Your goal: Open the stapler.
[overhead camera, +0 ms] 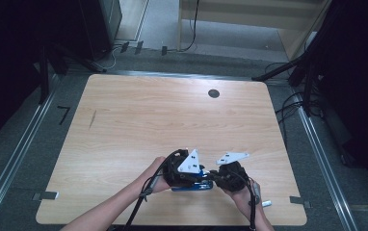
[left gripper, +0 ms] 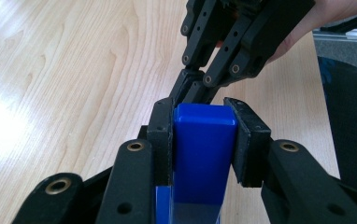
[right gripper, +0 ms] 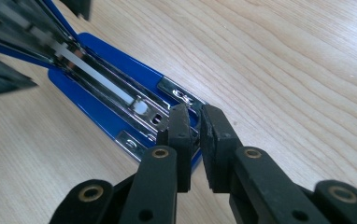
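A blue stapler [overhead camera: 191, 187] lies swung open on the wooden table [overhead camera: 148, 115] near its front edge. My left gripper [overhead camera: 196, 179] comes in from the left, its pads shut on the stapler's blue top arm [left gripper: 203, 154], which stands up between them. In the right gripper view the blue base [right gripper: 92, 112] and shiny metal magazine [right gripper: 106, 84] lie flat on the wood. My right gripper [right gripper: 195, 123] sits at the magazine's front end, pads almost touching; I cannot tell whether anything thin is pinched. The right gripper [left gripper: 190, 91] meets the left one just behind the blue arm.
A dark round grommet hole [overhead camera: 214, 93] sits near the table's far edge. A small white item [overhead camera: 266, 203] lies by the front right corner. A faint dark mark [overhead camera: 92, 119] shows at the left. Cables and stands crowd the floor beyond the table.
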